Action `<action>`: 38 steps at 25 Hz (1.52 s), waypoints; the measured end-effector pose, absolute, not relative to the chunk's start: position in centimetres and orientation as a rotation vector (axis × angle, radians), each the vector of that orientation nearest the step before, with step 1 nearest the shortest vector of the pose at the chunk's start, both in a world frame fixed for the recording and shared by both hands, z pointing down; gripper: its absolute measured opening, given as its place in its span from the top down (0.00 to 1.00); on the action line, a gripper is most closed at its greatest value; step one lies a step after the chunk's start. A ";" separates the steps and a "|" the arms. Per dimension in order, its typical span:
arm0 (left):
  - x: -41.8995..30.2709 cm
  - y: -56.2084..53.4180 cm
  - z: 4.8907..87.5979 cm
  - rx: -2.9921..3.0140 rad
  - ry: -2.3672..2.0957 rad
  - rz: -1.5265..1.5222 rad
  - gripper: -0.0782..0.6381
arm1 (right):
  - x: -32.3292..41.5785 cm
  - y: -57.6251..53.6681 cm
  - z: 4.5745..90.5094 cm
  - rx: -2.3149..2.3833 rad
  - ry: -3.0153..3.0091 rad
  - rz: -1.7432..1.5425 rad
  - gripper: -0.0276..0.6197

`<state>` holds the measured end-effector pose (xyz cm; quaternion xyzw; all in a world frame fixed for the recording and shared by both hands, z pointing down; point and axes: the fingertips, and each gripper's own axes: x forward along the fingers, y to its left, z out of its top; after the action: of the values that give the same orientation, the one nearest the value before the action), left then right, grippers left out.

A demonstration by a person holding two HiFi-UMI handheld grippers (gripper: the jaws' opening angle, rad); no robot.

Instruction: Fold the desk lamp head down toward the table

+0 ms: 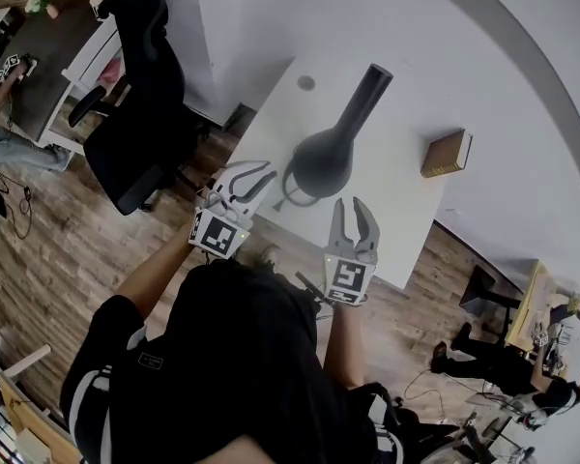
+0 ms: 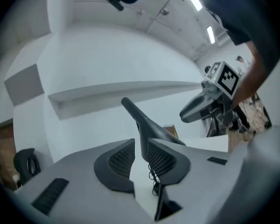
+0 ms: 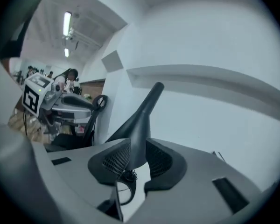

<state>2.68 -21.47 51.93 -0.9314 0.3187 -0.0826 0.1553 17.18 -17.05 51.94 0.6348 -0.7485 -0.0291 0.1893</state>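
The dark grey desk lamp [image 1: 324,158] stands on the white table [image 1: 406,216]. Its wide rounded part is toward me and its long narrow neck [image 1: 367,90] slants away toward the wall. A thin cable loop [image 1: 288,197] lies at its foot. My left gripper [image 1: 259,178] hovers just left of the lamp, over the table's near edge, jaws apart and empty. My right gripper [image 1: 352,209] hovers just short of the lamp on the right, also open and empty. The lamp [image 2: 142,120] shows beyond the gap of the left gripper [image 2: 141,158]. The right gripper [image 3: 137,164] likewise frames the lamp [image 3: 142,118].
A brown book [image 1: 447,153] lies on the table to the lamp's right. A black office chair [image 1: 140,95] stands left of the table. White walls close in behind the table. Other people sit at desks at the far left and lower right.
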 end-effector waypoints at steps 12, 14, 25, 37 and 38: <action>2.2 -20.9 44.7 -2.941 1.123 0.104 0.85 | 17.3 -15.9 46.1 2.071 -2.280 0.136 0.92; 2.1 -20.3 45.1 -2.977 1.144 0.117 0.85 | 17.1 -15.4 46.0 2.091 -2.287 0.154 0.94; 1.5 -19.4 45.4 -2.985 1.170 0.115 0.85 | 16.3 -14.7 46.5 2.087 -2.295 0.202 0.94; 1.5 -19.2 45.3 -2.985 1.166 0.132 0.85 | 15.7 -14.5 46.7 2.064 -2.302 0.213 0.94; 1.5 -19.2 45.4 -2.983 1.165 0.123 0.85 | 15.7 -14.5 46.7 2.063 -2.302 0.214 0.94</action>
<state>1.52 -19.23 45.45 -0.9303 0.3633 0.0382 -0.0318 15.66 -14.53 46.73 0.6657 -0.7427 0.0689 0.0218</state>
